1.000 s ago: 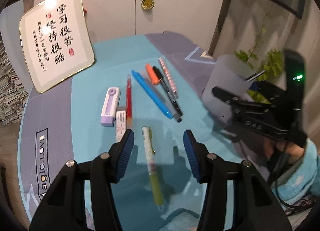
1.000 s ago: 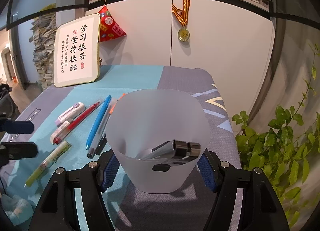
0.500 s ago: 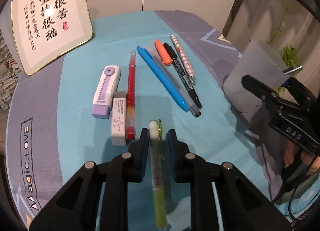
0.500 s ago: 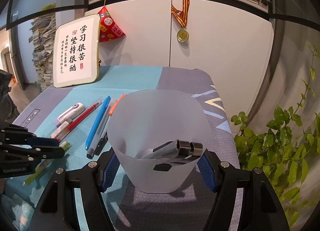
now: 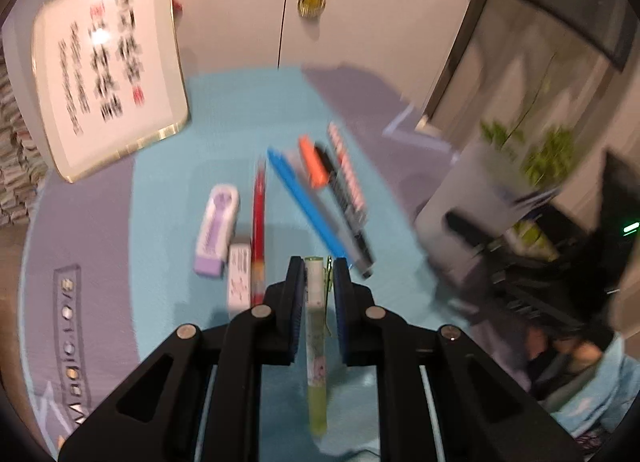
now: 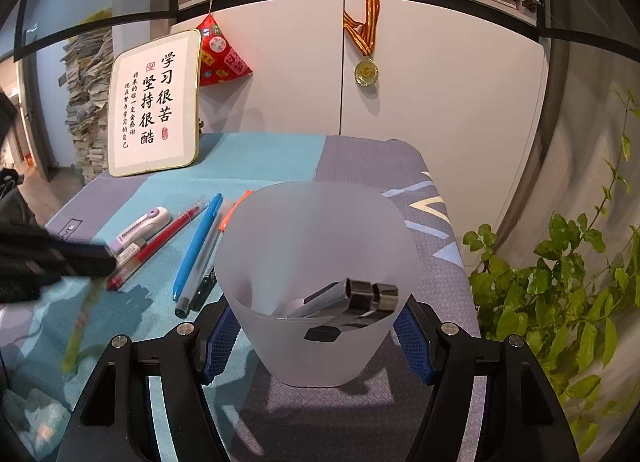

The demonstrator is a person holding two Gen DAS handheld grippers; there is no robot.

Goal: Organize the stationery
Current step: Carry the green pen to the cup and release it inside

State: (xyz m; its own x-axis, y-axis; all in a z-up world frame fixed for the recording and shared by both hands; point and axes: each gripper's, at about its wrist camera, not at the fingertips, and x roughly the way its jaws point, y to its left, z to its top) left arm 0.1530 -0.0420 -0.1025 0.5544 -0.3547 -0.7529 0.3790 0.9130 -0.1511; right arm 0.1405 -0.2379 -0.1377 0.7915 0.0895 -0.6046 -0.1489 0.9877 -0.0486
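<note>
Gripping the green pen (image 5: 316, 326) in our left gripper (image 5: 316, 282), fingers closed on its barrel, we steady the frosted cup (image 6: 316, 282) on the bench (image 6: 360, 166) between the right gripper's (image 6: 316, 336) fingers, ready to receive it.

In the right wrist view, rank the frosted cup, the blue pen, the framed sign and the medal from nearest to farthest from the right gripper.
1. Frosted cup: between the fingers of the right gripper.
2. Blue pen: left of the cup, lying on the mat.
3. Framed sign: far left, standing at the table's back edge.
4. Medal: hanging on the cabinet door behind the table.
</note>
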